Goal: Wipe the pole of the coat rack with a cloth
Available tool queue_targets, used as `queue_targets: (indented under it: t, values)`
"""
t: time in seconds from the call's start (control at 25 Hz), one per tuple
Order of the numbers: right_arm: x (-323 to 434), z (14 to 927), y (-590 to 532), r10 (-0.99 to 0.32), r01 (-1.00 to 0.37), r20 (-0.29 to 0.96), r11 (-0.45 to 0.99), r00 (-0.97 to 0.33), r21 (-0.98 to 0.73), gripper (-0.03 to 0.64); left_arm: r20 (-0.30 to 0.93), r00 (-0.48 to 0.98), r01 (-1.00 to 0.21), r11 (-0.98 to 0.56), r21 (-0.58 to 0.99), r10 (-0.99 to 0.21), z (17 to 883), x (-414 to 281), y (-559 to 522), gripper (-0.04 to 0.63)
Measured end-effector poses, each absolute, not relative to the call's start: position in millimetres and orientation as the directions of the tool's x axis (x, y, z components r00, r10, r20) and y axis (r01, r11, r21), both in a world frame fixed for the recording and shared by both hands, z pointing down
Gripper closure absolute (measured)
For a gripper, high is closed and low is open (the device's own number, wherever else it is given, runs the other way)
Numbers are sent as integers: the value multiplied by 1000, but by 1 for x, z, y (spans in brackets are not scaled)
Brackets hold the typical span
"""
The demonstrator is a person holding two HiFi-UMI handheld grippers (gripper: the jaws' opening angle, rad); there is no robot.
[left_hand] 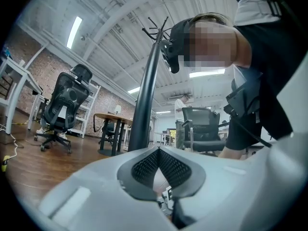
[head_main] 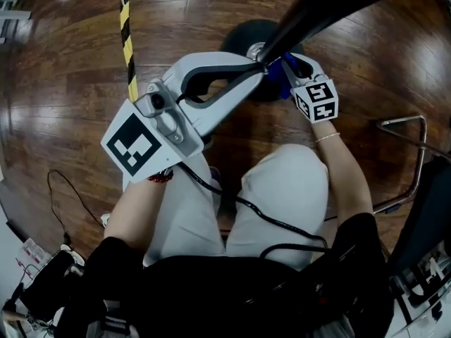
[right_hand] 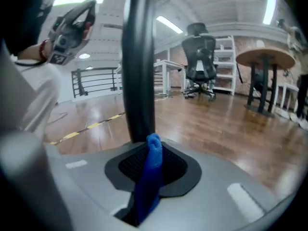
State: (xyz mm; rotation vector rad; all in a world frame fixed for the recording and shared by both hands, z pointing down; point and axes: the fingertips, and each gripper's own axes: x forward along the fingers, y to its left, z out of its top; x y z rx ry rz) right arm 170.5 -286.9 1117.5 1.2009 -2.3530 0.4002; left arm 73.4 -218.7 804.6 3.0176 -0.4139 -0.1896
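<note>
The coat rack's black pole slants down from the top right to its round black base on the wood floor. My right gripper is shut on a blue cloth, which sits against the pole just above the base. In the right gripper view the cloth stands pinched between the pads, with the pole directly behind it. My left gripper reaches to the pole from the left. Its jaws are shut with nothing between them, and the pole rises just beyond the tips.
Yellow-black tape runs along the floor at the left. A metal chair frame stands at the right and a cable lies at the lower left. Office chairs and a round table stand farther off.
</note>
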Motion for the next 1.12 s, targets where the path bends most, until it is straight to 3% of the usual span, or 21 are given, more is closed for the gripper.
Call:
queue_targets:
  t: [0.16, 0.28, 0.4, 0.68, 0.84, 0.96, 1.12]
  values:
    - [191, 1141, -305, -717, -881, 528, 279, -455, -381, 554, -109, 951, -278, -953, 119, -290, 802, 72, -220, 589]
    - [205, 1162, -315, -768, -724, 478, -28, -426, -690, 554, -111, 949, -283, -952, 119, -296, 798, 73, -221, 589]
    - [211, 1186, -315, -794, -555, 459, -190, -398, -809, 554, -114, 945, -294, -949, 118, -307, 797, 72, -222, 589]
    - [199, 1169, -318, -818, -430, 387, -194, -426, -882, 554, -116, 953, -267, -956, 122, -280, 797, 73, -220, 589]
    - [191, 1114, -320, -844, -398, 283, -91, -456, -913, 554, -87, 966, -235, -967, 95, -243, 805, 76, -216, 589]
    - [188, 1043, -320, -861, -487, 186, 80, -473, -870, 554, -2, 975, -220, -974, 47, -220, 826, 83, -213, 589]
    - [189, 939, -315, -886, -727, 117, 286, -449, -625, 555, 29, 971, -237, -969, 63, -235, 835, 92, -221, 589]
